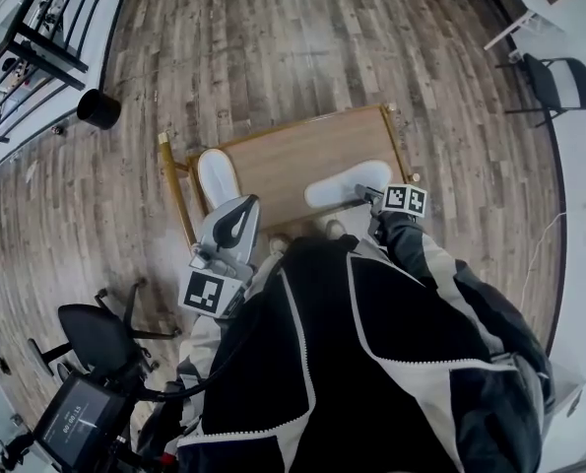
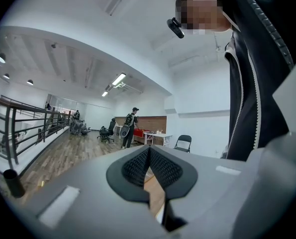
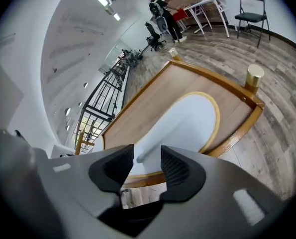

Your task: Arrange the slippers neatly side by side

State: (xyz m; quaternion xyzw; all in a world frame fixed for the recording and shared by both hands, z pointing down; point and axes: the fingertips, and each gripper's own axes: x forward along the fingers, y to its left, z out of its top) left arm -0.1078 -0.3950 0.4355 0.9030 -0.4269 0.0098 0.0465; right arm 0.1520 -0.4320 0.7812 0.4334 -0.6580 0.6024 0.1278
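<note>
Open hall, plank floor (image 1: 302,47), railing (image 1: 36,37) off to the left, low wooden table (image 1: 302,151) dead centre. Two white slippers on it, well apart and not lined up. Left slipper (image 1: 217,177) near the left edge, lying lengthwise away from the camera. Right slipper (image 1: 350,183) lying crosswise toward the right edge.

Right gripper (image 3: 147,166) spread wide, gripping nothing, nosed in just at the near end of the right slipper, with the white upper showing beyond the gap. Looks like the reach-in before the grab.

Left gripper (image 2: 148,156) closed tight on nothing, held level, aimed out across the room. Just parked, by the look of it.

Now for doing it well:
- Ease in until the slipper's edge sits deep between the pads.
- Close on the upper rather than the thin tan-trimmed sole edge; probably soft, so likely to sag from a shallow pinch.
- Lift only enough to clear the wood, then swing the toe round to match the left slipper.
- Set down just beside it, heels level.
- Mind the raised rim and the brass knob (image 3: 254,75) on the way.

On to writing:
- Nothing printed on either slipper, as far as can be seen.
- Only black-and-white squares on the marker cubes (image 1: 405,199), no words.
- Pale digits on the screen (image 1: 76,420) at lower left, too small to read.
</note>
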